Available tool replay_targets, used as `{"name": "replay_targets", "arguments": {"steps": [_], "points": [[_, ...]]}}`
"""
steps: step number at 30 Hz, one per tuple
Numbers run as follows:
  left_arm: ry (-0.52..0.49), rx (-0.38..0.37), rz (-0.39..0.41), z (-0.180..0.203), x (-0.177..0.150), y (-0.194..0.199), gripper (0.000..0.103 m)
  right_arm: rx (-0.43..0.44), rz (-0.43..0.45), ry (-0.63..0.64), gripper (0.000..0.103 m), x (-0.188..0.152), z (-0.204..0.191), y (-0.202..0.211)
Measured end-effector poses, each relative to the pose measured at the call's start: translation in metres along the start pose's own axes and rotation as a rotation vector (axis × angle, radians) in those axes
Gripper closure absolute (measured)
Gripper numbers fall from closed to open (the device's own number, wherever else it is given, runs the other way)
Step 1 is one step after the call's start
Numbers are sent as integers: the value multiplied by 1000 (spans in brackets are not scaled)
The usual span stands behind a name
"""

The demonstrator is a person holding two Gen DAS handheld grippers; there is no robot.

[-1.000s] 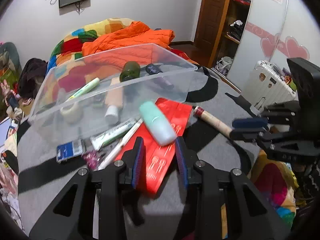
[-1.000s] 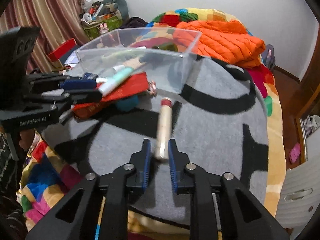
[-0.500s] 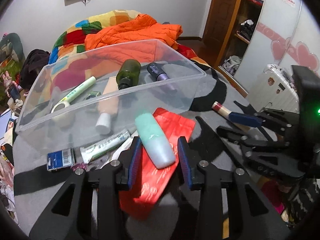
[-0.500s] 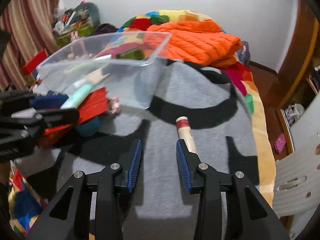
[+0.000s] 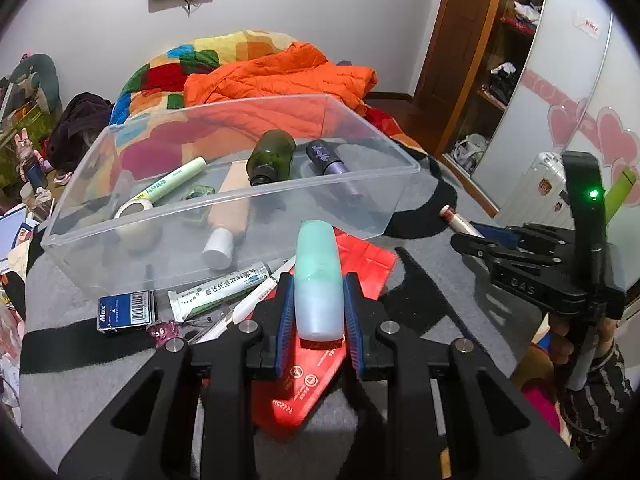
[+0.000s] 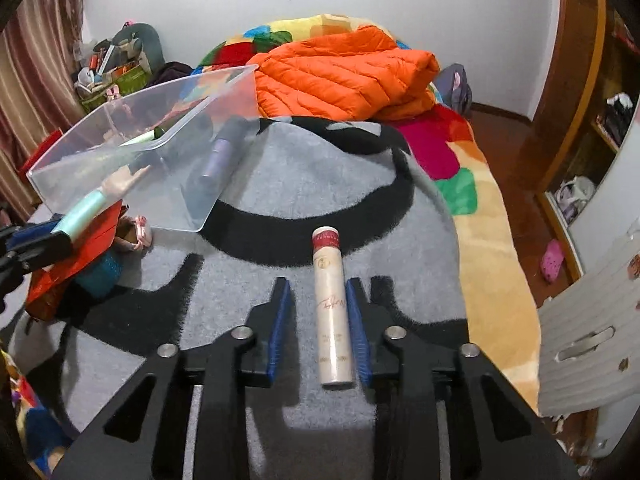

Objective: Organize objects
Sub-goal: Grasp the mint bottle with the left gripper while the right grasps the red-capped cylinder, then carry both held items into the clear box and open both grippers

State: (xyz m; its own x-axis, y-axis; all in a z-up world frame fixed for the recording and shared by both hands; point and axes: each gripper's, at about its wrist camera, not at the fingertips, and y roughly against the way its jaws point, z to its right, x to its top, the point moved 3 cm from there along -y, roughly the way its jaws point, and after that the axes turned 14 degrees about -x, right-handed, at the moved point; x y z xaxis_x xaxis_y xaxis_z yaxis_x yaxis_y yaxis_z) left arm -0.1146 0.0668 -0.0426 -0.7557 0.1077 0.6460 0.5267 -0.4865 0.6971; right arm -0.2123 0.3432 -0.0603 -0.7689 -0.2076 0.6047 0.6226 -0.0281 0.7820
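Observation:
My left gripper (image 5: 318,312) is shut on a mint-green bottle (image 5: 318,280) and holds it over a red packet (image 5: 320,364), just in front of the clear plastic bin (image 5: 224,200). The bin holds a green bottle (image 5: 272,156), a purple bottle (image 5: 330,160), a beige tube (image 5: 226,216), a green tube and a tape roll. My right gripper (image 6: 318,328) is open around a white spray bottle with a red cap (image 6: 332,304) that lies on the grey blanket (image 6: 320,184) next to its right finger (image 6: 356,332).
A white tube (image 5: 224,288), a pen, a blue staple box (image 5: 126,312) and a pink trinket (image 5: 162,330) lie in front of the bin. An orange jacket (image 6: 344,72) lies behind it. A wardrobe and a white suitcase (image 5: 540,188) stand to the right.
My left gripper closed on the mint-green bottle and lifted it toward the bin. My right gripper let go of the white spray bottle, opened and moved in around it again.

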Motion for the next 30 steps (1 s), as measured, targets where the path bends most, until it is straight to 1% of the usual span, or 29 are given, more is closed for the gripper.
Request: {"name": "replay_targets", "arguments": {"steps": [1, 5, 10, 16, 20, 26, 30], "points": [[1, 1, 6, 1, -1, 2, 79, 4, 1, 1, 89, 0, -1, 0], [4, -5, 37, 3, -1, 13, 79, -1, 13, -1, 89, -1, -5, 6], [-6, 2, 85, 8, 4, 31, 79, 30, 64, -13, 89, 7, -11, 28], [-6, 32, 144, 4, 16, 51, 79, 91, 162, -35, 89, 35, -22, 65], [7, 72, 175, -6, 28, 60, 79, 113, 203, -24, 89, 55, -36, 76], [25, 129, 201, -22, 50, 63, 79, 142, 219, -10, 89, 79, -59, 75], [36, 153, 197, -32, 62, 57, 79, 177, 208, -10, 89, 96, -70, 69]]}}
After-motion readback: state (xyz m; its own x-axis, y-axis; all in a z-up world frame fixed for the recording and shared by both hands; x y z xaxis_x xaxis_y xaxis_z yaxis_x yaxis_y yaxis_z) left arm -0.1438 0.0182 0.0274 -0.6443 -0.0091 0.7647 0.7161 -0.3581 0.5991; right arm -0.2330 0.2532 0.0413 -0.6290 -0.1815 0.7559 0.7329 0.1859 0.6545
